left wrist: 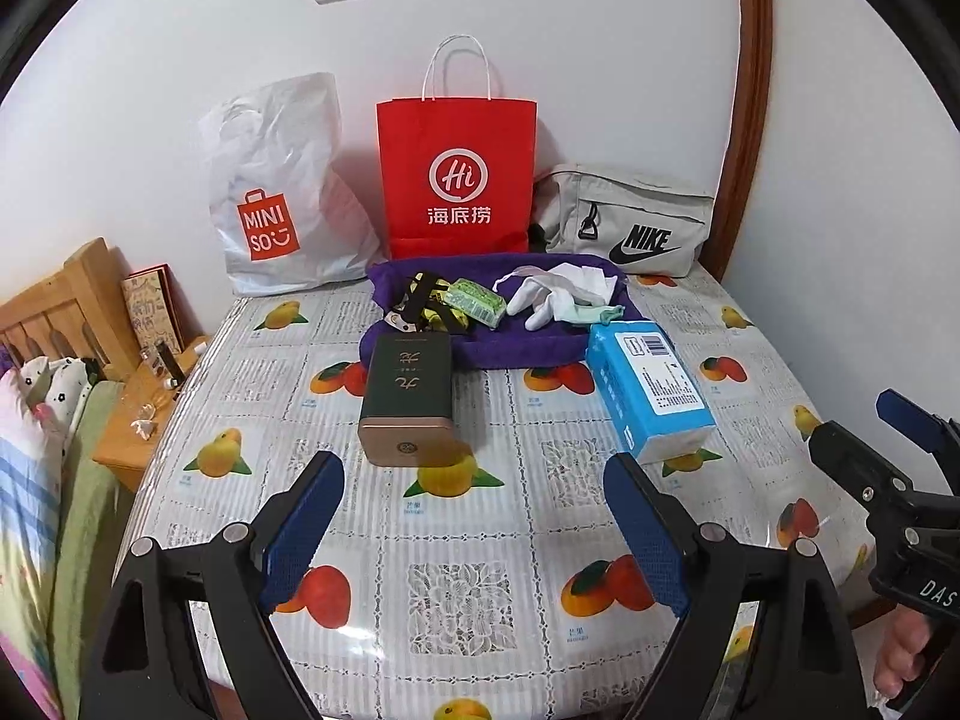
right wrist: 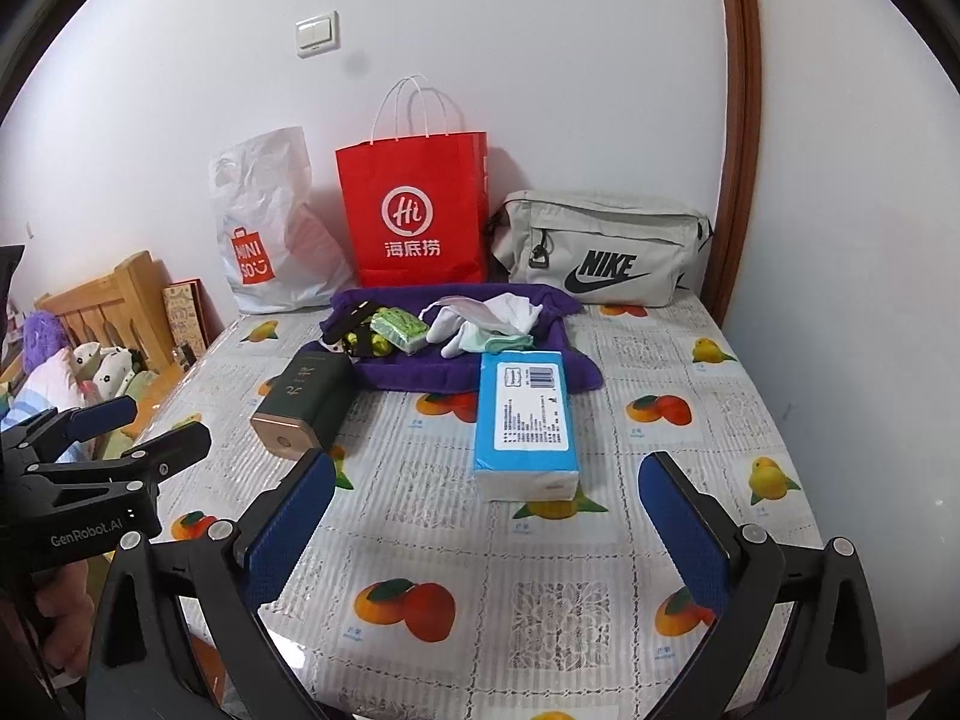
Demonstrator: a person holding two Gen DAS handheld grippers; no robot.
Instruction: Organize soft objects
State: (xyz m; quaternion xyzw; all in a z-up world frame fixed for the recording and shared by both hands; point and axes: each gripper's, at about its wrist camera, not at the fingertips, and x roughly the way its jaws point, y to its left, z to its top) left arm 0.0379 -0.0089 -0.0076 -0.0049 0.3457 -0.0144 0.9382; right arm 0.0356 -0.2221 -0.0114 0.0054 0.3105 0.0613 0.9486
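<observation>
My left tongs (left wrist: pixel 474 525) and right tongs (right wrist: pixel 486 531) hang released over the tabletop (right wrist: pixel 420 540), grasping nothing. Soft items, a white glove (left wrist: pixel 540 300) among them, lie jumbled on the purple towel (left wrist: pixel 510 354); the tissue pack (right wrist: pixel 525 420) overlaps its edge.

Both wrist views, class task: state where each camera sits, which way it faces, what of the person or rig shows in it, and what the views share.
Left wrist: on the left gripper, angled down over the table toward the wall; its open fingers, the right gripper and a hand at the right edge.
Right wrist: on the right gripper, same heading; open fingers, left gripper at the left edge.
Shared: red paper bag, blue tissue pack, green box, purple cloth.
</observation>
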